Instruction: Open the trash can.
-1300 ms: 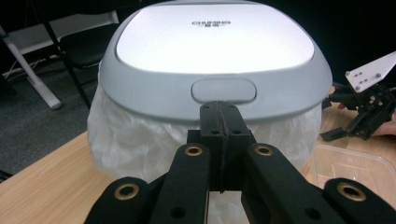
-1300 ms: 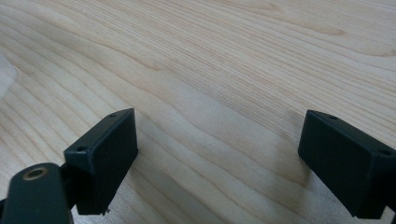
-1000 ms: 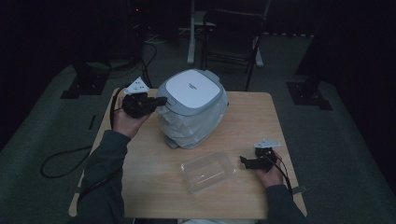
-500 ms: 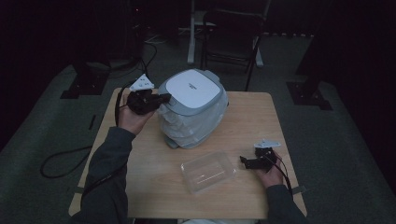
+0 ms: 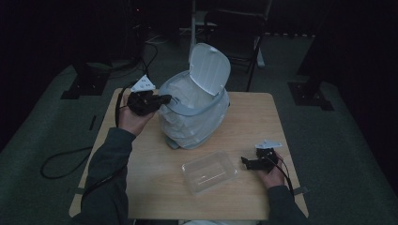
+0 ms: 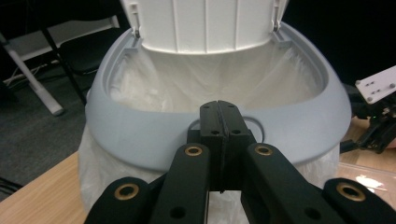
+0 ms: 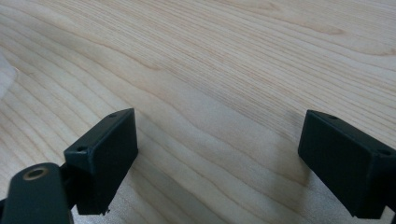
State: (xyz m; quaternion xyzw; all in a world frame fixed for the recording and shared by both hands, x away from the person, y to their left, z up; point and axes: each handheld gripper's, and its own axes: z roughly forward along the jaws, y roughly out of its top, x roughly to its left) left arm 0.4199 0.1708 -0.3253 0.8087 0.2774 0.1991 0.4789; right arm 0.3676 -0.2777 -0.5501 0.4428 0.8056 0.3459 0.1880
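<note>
A grey bin lined with a white bag stands on the wooden table, left of centre. Its white lid is tipped up and back. My left gripper is shut, its tips against the bin's near rim. In the left gripper view the closed jaws meet at an oval catch on the rim, below the raised lid. A clear plastic container lies near the front edge. Just right of it my right gripper rests open, with bare wood between its fingers.
A folding chair stands behind the table. Dark stand bases sit on the floor at far left and far right. A cable trails over the floor at the left. The other gripper appears beyond the bin.
The bin's lid, flat on the bin before, has sprung up and open. My left gripper edged in to the rim. The right gripper and the container stayed put.
</note>
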